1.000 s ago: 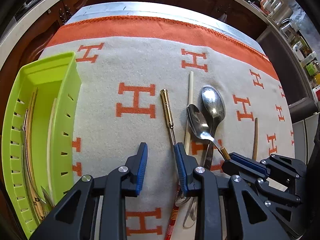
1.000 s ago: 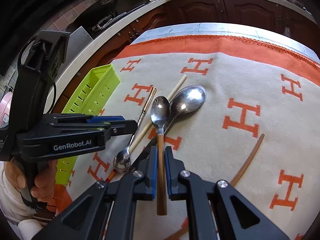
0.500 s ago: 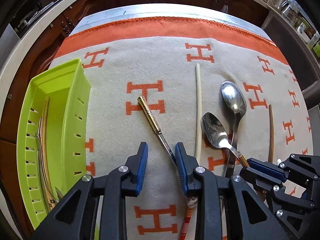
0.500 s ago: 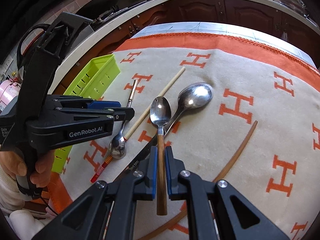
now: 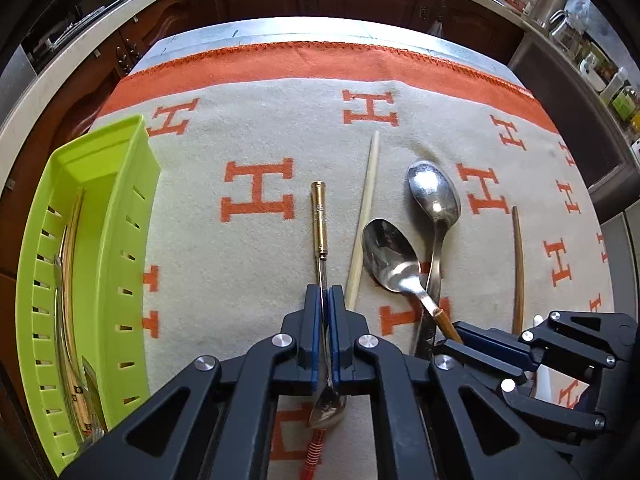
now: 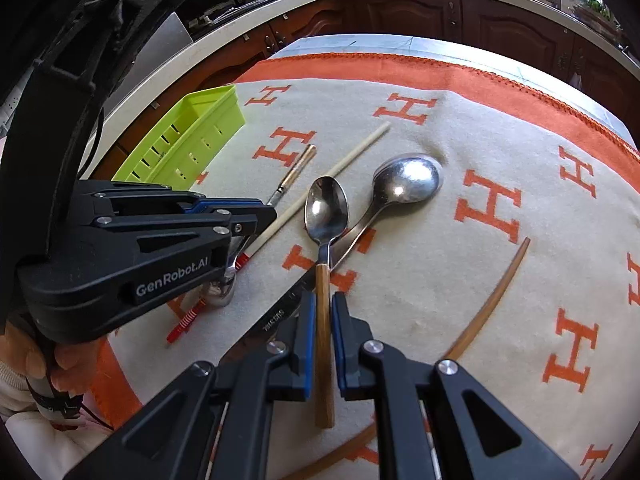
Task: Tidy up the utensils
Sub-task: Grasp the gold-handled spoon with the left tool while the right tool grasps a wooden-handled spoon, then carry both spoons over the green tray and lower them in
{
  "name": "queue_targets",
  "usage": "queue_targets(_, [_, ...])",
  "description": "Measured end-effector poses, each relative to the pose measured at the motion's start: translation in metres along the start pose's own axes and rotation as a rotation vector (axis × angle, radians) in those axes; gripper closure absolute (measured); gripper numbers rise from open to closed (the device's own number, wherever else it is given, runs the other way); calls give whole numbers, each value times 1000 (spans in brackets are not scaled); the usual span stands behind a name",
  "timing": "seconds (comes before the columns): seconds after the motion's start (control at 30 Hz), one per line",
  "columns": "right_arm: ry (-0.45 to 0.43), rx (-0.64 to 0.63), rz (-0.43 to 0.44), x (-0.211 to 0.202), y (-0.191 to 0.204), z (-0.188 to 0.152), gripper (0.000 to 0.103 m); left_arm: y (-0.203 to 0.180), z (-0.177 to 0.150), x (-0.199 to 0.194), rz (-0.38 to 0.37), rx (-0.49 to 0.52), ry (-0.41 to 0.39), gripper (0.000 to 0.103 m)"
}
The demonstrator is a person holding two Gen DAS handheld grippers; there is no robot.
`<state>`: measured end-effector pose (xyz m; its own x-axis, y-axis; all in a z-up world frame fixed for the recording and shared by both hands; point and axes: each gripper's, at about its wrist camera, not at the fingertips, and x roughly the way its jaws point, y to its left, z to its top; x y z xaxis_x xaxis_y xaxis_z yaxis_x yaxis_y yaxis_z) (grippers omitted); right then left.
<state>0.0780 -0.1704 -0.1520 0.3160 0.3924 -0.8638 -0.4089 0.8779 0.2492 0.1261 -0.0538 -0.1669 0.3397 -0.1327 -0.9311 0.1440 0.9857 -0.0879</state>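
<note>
My left gripper (image 5: 324, 294) is shut on the thin steel shaft of the gold-handled spoon (image 5: 320, 220), whose small bowl shows under the fingers. In the right wrist view the left gripper (image 6: 266, 214) comes in from the left over that gold-handled spoon (image 6: 296, 172). My right gripper (image 6: 324, 304) is shut on the wood-handled spoon (image 6: 326, 208), bowl pointing away; the left wrist view shows the same wood-handled spoon (image 5: 388, 256) and right gripper (image 5: 460, 334). A large steel spoon (image 5: 434, 196), a pale chopstick (image 5: 366, 216) and a brown chopstick (image 5: 519, 264) lie on the cloth.
A lime green slotted basket (image 5: 120, 208) stands at the left edge of the orange-and-grey cloth (image 5: 256, 128), with several utensils (image 5: 68, 280) inside. A hand (image 6: 60, 364) holds the left gripper. Dark cabinets and a counter edge ring the table.
The left gripper's jaws stood apart around the gold-handled spoon's shaft and have now closed on it. The right gripper has kept its hold on the wood-handled spoon.
</note>
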Motion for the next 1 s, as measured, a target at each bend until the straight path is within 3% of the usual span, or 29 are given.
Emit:
queue_targets(0.27, [-64,86,50,-12,-7,-4,96,20,-11,-23,-52,-58,-23,103])
queue_targets(0.57, [-121,133,76,-33,-1,-2,96,37,-15,-63,-59,-72,-89,103])
queue_targets(1.0, [-176,112,113,-63,45,12,96,105,-43,-109,33,-96,-128,103])
